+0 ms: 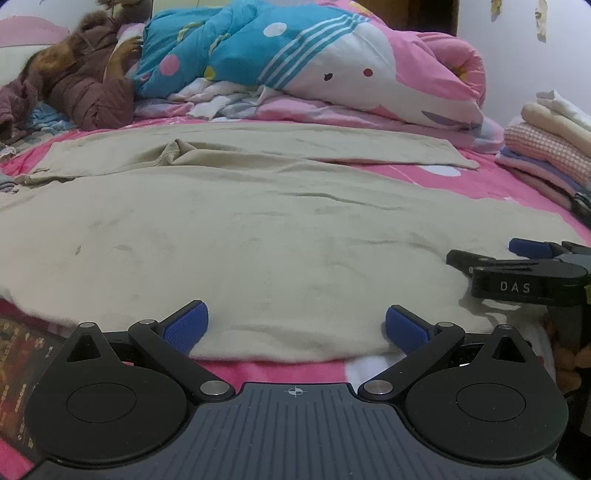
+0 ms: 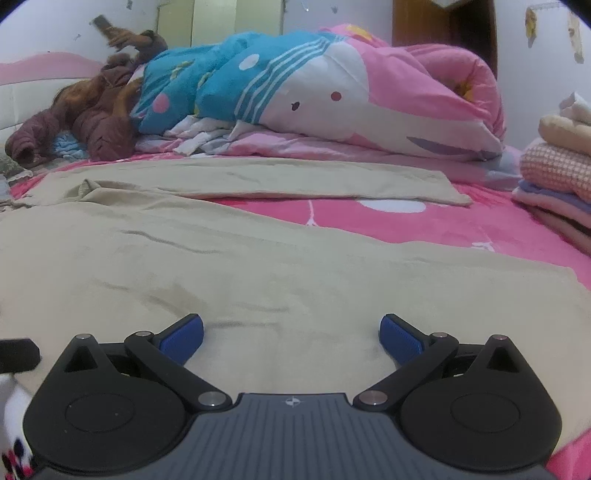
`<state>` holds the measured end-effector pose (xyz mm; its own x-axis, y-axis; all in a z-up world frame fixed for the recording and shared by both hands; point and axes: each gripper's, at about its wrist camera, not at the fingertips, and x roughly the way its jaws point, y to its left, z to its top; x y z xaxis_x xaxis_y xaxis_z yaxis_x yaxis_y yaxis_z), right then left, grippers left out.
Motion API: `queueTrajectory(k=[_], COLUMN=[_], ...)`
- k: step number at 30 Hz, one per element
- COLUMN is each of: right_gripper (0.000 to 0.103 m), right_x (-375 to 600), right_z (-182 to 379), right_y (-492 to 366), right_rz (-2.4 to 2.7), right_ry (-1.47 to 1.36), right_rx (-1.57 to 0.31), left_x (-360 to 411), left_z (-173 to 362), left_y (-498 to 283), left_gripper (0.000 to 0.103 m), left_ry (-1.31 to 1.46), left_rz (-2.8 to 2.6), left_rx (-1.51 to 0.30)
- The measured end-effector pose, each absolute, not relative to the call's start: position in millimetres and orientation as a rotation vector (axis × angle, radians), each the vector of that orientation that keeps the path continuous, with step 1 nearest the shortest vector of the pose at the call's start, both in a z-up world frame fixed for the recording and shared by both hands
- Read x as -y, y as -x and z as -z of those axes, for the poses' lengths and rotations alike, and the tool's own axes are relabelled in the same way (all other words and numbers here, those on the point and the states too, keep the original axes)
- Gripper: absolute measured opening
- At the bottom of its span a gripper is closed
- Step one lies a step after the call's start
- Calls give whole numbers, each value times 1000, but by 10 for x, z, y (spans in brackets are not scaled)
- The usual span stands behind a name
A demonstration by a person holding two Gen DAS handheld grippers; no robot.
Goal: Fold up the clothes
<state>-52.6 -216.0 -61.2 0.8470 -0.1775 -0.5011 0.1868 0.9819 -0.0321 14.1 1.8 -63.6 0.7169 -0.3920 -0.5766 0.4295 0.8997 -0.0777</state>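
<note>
Beige trousers lie spread flat on a pink bed sheet, one leg near me and the other leg stretched along the far side. My left gripper is open, its blue pads just above the near hem of the trousers, holding nothing. My right gripper is also open, low over the near trouser leg. The right gripper's fingers show at the right edge of the left wrist view.
A rolled blue, white and pink quilt lies across the back of the bed. A brown padded jacket and a person's hand with a phone are at back left. A stack of folded clothes sits at right.
</note>
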Motion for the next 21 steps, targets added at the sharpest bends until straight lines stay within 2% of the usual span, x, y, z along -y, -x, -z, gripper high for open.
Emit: queueTrajectory(k=[12,21], right_gripper=[103,103], right_x=[2082,2059], right_z=[637,546], right_y=[908,1322], right_rz=[187,127], right_ry=[-5,34], right_rx=[-489,-510], left_x=[-115,77], left_z=[364,493], left_y=[-105,-487], left_gripper=[103,103], left_ry=[11,39], left_rz=[430,340], left_rx=[-549,-627])
